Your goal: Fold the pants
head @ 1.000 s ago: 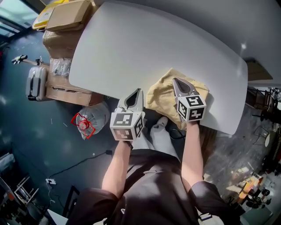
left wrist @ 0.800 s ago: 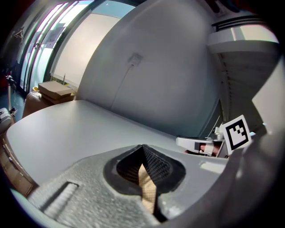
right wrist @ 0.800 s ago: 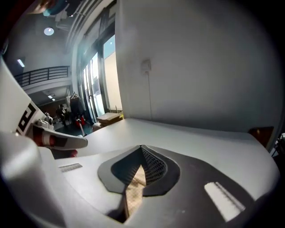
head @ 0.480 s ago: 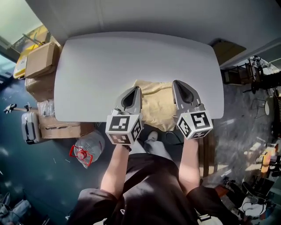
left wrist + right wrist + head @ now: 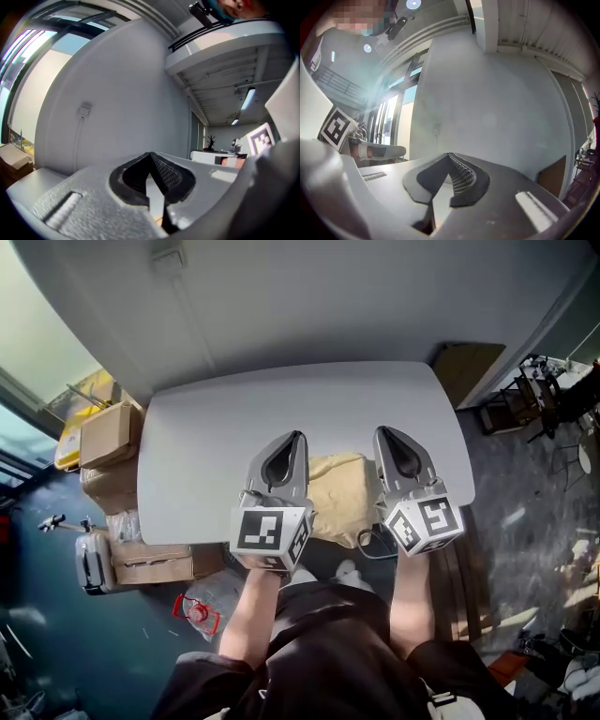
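Grey table (image 5: 216,418) holds bunched tan pants (image 5: 339,495); left gripper (image 5: 297,436) and right gripper (image 5: 383,431) hover above, jaws together, empty.

I hold both forearms out side by side; left gripper (image 5: 297,436) and right gripper (image 5: 381,431) point level, jaws together.

My head camera looks steeply down from well above the surface (image 5: 206,418); the cameras on the left gripper (image 5: 296,439) and right gripper (image 5: 382,433) sit close behind their jaws, facing level toward the grey wall (image 5: 117,84); all three views share that wall, at the head view's top edge.
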A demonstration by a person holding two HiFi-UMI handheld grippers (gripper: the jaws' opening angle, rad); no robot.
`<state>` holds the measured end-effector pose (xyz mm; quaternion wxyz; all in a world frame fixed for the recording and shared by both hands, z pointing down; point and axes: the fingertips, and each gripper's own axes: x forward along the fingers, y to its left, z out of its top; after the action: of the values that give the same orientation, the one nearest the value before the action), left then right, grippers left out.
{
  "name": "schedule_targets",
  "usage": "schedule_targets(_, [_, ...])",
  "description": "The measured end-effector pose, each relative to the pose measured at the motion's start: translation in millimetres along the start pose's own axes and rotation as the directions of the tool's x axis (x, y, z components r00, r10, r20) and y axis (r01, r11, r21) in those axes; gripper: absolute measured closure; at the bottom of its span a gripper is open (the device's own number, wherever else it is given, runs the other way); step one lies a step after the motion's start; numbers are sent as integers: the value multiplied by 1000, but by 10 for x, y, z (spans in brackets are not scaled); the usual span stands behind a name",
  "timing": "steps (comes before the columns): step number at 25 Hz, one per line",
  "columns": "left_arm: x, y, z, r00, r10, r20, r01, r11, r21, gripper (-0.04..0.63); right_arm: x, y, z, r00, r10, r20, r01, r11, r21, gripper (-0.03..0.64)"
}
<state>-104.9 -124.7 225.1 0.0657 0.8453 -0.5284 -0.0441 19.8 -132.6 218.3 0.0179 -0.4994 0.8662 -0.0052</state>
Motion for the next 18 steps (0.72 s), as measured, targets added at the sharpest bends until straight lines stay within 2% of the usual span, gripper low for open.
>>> schedule_targets(8, [125, -229, 40, 1000, 0, -2, 0, 1000, 31, 592, -22, -126, 108, 999, 25, 21, -25, 1000, -1, 614])
schedule_targets(18, [222, -258, -8, 1000, 30, -10, -29, 999, 17, 592, 37, -171, 136, 997, 75, 5, -75, 996, -47, 614])
